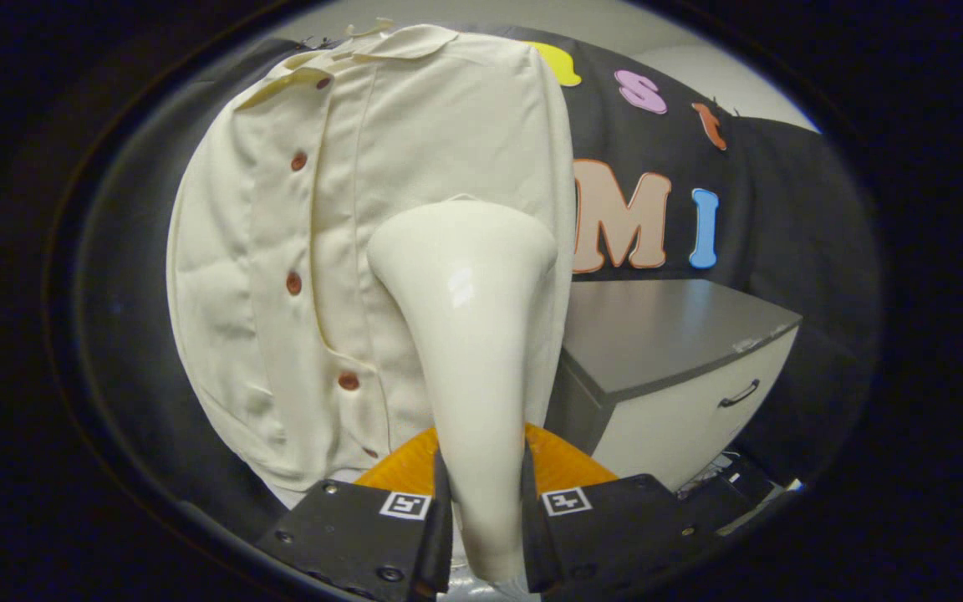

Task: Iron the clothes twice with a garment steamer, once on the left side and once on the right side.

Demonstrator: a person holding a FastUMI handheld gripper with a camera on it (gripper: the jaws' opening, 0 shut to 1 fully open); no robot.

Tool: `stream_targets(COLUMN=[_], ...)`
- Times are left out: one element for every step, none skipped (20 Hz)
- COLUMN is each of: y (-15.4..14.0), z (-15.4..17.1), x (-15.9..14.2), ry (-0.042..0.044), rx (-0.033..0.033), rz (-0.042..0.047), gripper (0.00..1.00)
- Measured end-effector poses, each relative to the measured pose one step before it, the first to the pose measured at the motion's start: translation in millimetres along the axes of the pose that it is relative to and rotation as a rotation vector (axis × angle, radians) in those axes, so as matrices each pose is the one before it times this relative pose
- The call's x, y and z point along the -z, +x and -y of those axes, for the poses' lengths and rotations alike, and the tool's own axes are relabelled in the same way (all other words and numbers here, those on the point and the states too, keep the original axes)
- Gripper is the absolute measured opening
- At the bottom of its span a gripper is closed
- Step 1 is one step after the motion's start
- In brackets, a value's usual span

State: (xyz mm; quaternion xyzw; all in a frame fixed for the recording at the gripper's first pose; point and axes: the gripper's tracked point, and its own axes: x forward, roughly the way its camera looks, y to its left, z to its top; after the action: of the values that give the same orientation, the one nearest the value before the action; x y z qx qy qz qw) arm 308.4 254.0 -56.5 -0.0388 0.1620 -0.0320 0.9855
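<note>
Clearly the gripper has both fingers pressed against the slim handle of the cream garment steamer, whose wide head sits against the hanging cream button-front shirt, to the right of the row of brown buttons and about mid-height on the cloth. By my reading this is a pass over one front panel; which of the two passes it is I cannot tell. Next calls for a steady stroke along that panel, head kept flat to the fabric, clear of the grey-topped cabinet beside the shirt.

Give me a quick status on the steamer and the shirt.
Gripper shut on the garment steamer. Steamer head up against the cream shirt, right of the button row. Nothing in between; cabinet off to the side.
</note>
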Motion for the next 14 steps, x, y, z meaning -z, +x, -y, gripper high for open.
stream_targets(y=[0.56,0.87,0.36,0.73,0.36,1.18,0.56,0.20,0.02,-0.31,0.21,0.39,0.88,-0.89], z=[-0.83,-0.14,0.30,1.07,0.72,1.84,1.43,0.05,0.06,1.25,-0.16,-0.52,0.34,2.50], x=[11.22,14.35,10.36,11.80,9.29,9.94,8.53,10.69,8.53,10.06,8.52,10.07,6.68,6.90], ry=[0.00157,-0.00123,0.00334,0.00503,0.00673,0.00138,-0.00082,-0.00025,-0.00374,-0.00562,0.00101,0.00459,0.00541,0.00657], rx=[0.00263,0.00328,0.00241,0.00258,0.00064,0.00355,0.00464,0.00153,0.00022,0.00363,-0.00115,-0.00424,-0.00035,-0.00037], rz=[-0.01314,-0.01140,-0.00573,-0.01183,-0.00650,-0.00760,-0.00590,-0.01634,-0.01326,-0.01303,-0.01268,-0.01463,-0.00734,-0.00568], gripper=[0.34,0.34,0.34,0.34,0.34,0.34,0.34,0.34,0.34,0.34,0.34,0.34,0.34,0.34])
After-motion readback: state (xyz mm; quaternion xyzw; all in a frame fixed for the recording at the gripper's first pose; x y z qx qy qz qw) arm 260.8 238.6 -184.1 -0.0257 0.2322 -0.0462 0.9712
